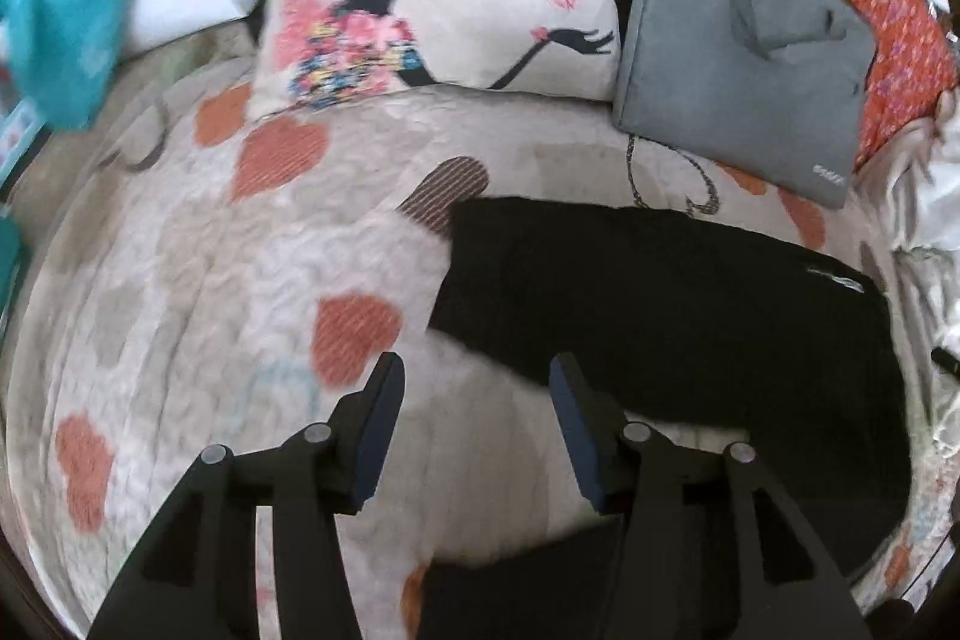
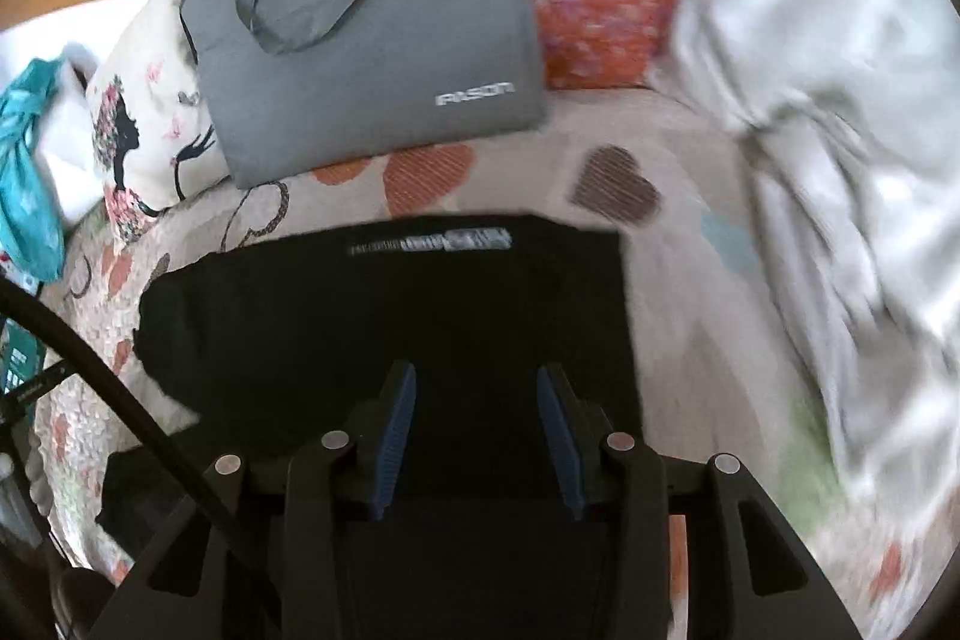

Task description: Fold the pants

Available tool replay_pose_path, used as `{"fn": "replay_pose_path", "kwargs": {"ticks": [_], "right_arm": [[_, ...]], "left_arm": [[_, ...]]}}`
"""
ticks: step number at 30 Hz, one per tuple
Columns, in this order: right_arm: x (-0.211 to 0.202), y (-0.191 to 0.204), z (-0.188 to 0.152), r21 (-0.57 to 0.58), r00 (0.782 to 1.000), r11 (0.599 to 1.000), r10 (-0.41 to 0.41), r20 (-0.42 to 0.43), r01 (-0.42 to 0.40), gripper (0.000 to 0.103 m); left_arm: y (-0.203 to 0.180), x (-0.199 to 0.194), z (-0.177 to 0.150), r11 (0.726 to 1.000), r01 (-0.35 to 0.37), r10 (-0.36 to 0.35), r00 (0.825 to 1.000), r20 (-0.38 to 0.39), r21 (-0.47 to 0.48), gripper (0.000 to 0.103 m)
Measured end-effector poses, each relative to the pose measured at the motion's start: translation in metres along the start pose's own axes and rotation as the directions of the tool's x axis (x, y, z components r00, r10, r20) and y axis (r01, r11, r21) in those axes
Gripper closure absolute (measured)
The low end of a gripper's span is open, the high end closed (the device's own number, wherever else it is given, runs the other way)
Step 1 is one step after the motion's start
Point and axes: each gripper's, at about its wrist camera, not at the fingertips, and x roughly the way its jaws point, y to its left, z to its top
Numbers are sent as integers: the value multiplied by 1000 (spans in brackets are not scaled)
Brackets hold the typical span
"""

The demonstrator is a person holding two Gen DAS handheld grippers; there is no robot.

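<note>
Black pants (image 1: 690,316) lie folded on our heart-print quilt (image 1: 210,280).
From the left wrist, our left gripper (image 1: 474,376) gapes empty, pants just right of its jaws; from the right wrist, our right gripper (image 2: 475,388) hangs spread over the pants (image 2: 390,316), laptop bag (image 2: 366,34) beyond.
</note>
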Motion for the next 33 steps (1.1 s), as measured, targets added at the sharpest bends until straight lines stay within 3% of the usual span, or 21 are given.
{"fn": "replay_pose_path", "kwargs": {"ticks": [5,11,12,15,17,18,21,22,23,24,25,26,27,30,33], "right_arm": [[58,10,47,-124,996,992,16,-86,-27,56],[114,16,81,-231,987,973,-21,-158,-16,51],[125,15,85,-241,984,970,-29,-175,-14,50],[150,11,88,-273,976,962,-61,-211,1,50],[159,14,89,-300,976,954,-74,-207,9,44],[160,15,90,-307,977,952,-71,-202,6,40],[162,20,88,-332,979,943,-87,-184,22,40],[161,22,87,-335,981,942,-89,-174,26,42],[159,23,85,-335,982,942,-87,-167,26,48],[157,24,83,-339,983,940,-90,-162,30,64],[154,27,78,-357,982,933,-100,-160,37,76],[153,30,76,-365,981,930,-100,-166,33,92],[151,34,73,-376,979,925,-118,-165,48,98],[143,41,72,-392,975,914,-170,-145,101,101],[126,42,75,-367,978,923,-173,-120,118,101]], "left_arm": [[-7,51,33,999,24,-22,999,-40,37,53],[6,113,62,990,144,-144,984,-108,-9,50],[7,124,66,989,149,-148,982,-114,-3,47],[-1,138,74,985,167,-162,982,-100,43,25],[-8,142,78,980,186,-179,979,-99,68,9],[-11,145,79,979,187,-179,979,-98,76,7],[-20,149,80,984,147,-140,987,-77,96,5],[-23,149,79,987,124,-117,990,-75,103,9],[-26,148,79,989,94,-86,994,-73,113,33],[-29,144,78,989,57,-49,997,-58,134,55],[-31,138,78,987,85,-77,995,-60,139,91],[-30,135,78,983,141,-132,988,-85,116,91],[-30,129,78,982,160,-153,985,-76,104,91],[-35,110,78,985,115,-112,993,-31,131,91],[-36,90,79,985,106,-106,994,-9,138,91]]}}
